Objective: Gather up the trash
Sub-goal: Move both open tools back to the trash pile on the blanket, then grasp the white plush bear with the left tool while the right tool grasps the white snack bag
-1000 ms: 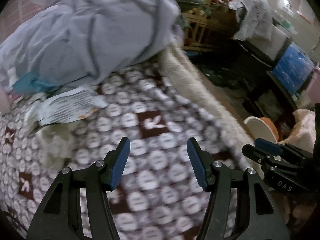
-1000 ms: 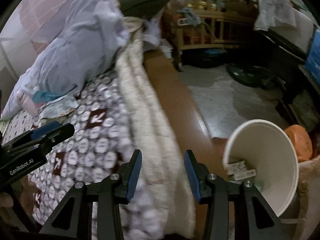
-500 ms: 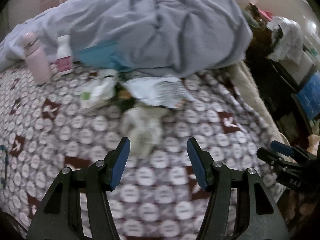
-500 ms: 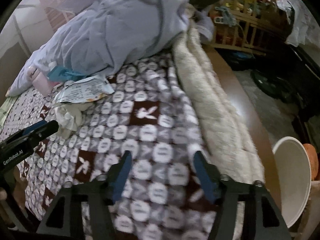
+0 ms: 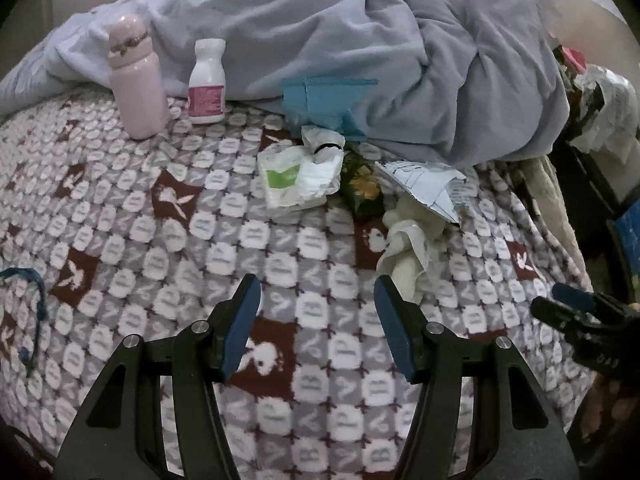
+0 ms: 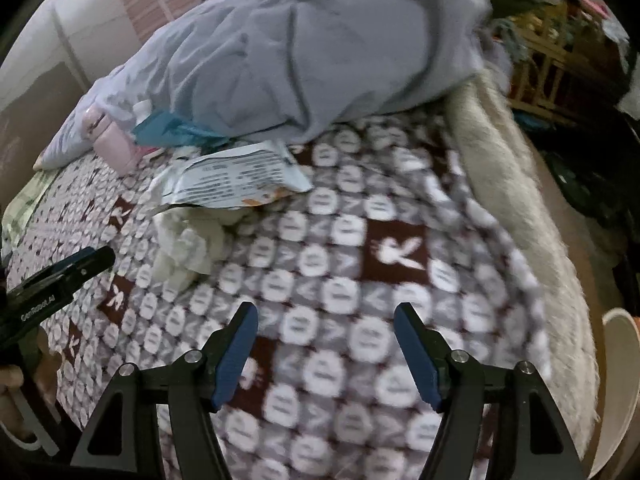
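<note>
- Trash on the bed: crumpled tissue, white wrapper, tissue pack.
- My left tool gapes wide, empty.
- My right tool also wide, holding nothing.

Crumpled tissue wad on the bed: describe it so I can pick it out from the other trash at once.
Start from the rumpled grey duvet at the far side of the patterned blanket, and come down to the trash cluster below its edge. The crumpled tissue wad is the nearest piece, partly tucked under the white printed wrapper. Unlike the flat printed packets beside it, it is plain off-white, soft and twisted, with no print.
</note>
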{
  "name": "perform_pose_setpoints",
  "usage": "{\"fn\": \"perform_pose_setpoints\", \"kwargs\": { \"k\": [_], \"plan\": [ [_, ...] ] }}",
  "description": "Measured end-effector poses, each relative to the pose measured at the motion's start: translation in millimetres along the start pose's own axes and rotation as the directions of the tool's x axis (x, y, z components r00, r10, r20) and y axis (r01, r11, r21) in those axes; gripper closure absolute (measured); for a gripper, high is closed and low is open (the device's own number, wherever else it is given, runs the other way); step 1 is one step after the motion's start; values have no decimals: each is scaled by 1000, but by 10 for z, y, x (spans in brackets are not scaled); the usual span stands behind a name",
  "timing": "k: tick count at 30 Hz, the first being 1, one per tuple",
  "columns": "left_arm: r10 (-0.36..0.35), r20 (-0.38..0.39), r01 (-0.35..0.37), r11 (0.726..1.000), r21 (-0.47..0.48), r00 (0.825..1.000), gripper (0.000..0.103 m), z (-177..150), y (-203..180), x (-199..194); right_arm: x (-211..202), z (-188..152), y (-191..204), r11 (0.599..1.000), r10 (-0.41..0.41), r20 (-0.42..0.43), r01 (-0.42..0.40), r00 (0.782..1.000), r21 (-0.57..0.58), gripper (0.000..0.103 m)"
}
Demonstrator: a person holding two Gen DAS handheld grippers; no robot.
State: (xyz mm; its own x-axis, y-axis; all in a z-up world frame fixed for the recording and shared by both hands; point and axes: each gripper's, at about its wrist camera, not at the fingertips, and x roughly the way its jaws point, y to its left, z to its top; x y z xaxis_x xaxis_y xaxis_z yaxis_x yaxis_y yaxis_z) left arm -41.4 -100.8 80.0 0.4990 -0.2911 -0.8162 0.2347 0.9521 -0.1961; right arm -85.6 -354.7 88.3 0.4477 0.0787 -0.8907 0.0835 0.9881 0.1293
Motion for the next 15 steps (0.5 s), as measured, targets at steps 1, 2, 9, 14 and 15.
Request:
{"fn": "perform_pose_setpoints", "kwargs": {
  "k": [1,2,9,14,15],
  "plan": [
    [-16,-5,16,1000,-2,1000,45,5,-5,19,28,17,38,1000,1,-6,-1,1000,-7,35],
    [-38,-11,38,999,0,999,45,12,-26,40,53,29,58,1000,3,-12,-3,1000,-8,35],
    [-119,-51,121,992,43,992,45,110,-412,350,82,5,-45,1000,-7,-31,8,1000,18,35],
    [-120,-72,123,991,44,990,53,193,-593,631,39,2,-203,999,-18,-26,20,999,44,35],
    [-120,-77,124,991,47,990,78,201,-602,668,34,4,-220,999,-17,-25,18,1000,48,35]
  ]
}}
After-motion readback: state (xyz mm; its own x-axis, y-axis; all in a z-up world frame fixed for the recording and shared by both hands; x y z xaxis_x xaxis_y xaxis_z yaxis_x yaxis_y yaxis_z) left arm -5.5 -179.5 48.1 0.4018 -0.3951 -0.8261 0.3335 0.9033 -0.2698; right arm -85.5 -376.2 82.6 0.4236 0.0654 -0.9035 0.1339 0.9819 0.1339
